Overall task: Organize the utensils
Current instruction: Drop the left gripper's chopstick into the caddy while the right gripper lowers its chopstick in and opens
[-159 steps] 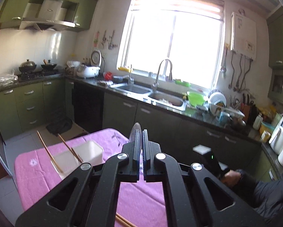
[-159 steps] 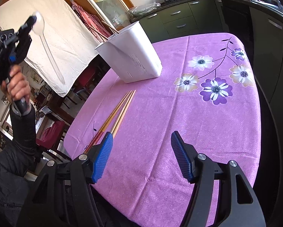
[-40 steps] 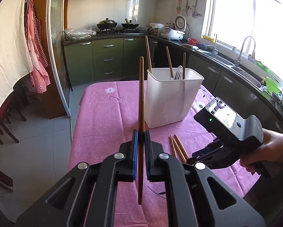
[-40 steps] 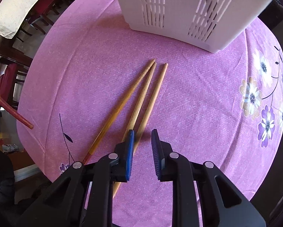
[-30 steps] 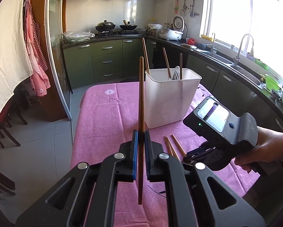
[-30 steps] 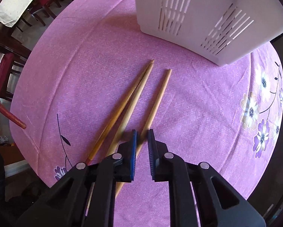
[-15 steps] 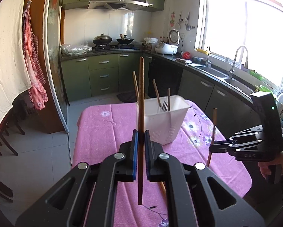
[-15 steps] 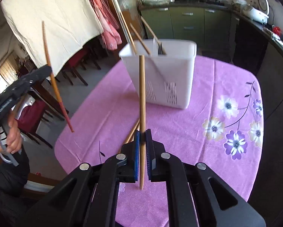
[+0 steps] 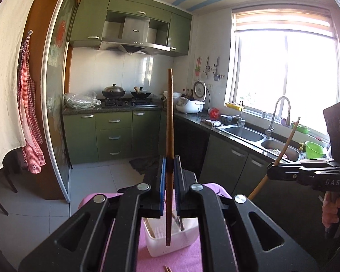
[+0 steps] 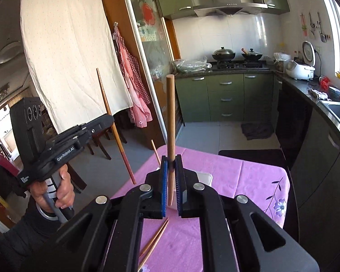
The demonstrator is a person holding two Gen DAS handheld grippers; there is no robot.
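Observation:
My left gripper [image 9: 169,162] is shut on a dark brown chopstick [image 9: 169,117] held upright, its lower tip hanging above the white utensil holder [image 9: 170,242]. The holder stands on the pink tablecloth [image 9: 176,260] and holds chopsticks and a fork. My right gripper [image 10: 170,162] is shut on a lighter chopstick [image 10: 170,113], also upright, above the same holder [image 10: 204,176], which is mostly hidden behind it. Each gripper shows in the other's view: the right one [image 9: 272,171], the left one [image 10: 109,119]. Two chopsticks [image 10: 155,241] lie on the cloth.
Green kitchen cabinets [image 9: 115,133], a stove with pots [image 9: 126,95] and a sink [image 9: 245,133] run along the far walls. Dining chairs [image 10: 99,140] stand left of the table. A white cloth [image 10: 67,52] hangs at the left.
Both grippers rose and moved closer over the holder, each carrying its chopstick upright. The holder now sits low in both views, beneath the fingers.

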